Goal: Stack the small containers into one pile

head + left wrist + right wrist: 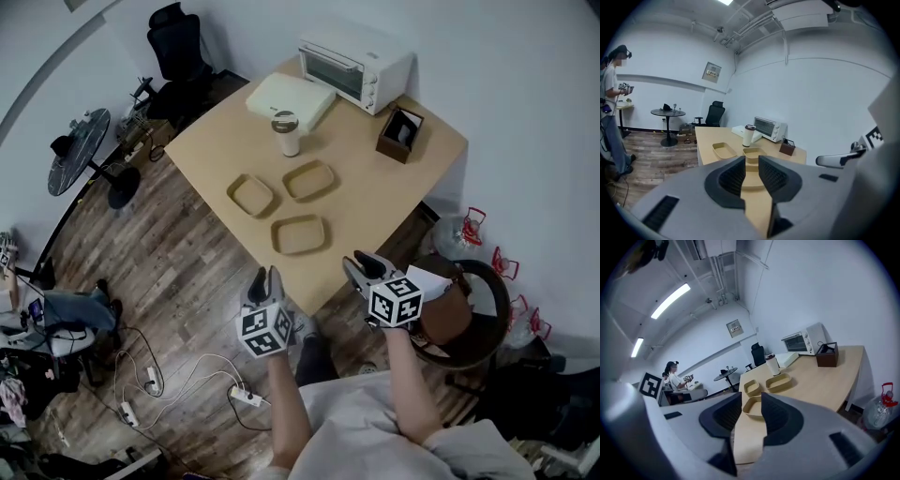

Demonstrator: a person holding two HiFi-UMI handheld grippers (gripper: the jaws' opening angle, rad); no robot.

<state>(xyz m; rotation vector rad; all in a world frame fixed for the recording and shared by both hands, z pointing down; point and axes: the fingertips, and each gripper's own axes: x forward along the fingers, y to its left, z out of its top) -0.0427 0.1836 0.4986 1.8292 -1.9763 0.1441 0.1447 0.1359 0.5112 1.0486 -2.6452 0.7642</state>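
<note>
While hovering short of the surface point(370, 202) edge, holding left claw point(264, 277) and right claw point(366, 263) parted and empty, lined up on the nearest container point(299, 234). Beyond it, left container point(251, 195) and far container point(309, 180) lying separate, unstacked, probably spread for one-by-one picking

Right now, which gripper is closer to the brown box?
Right. The right gripper hovers off the table's near edge on the side of the brown box; the left gripper hovers further left, farther from it.
</note>
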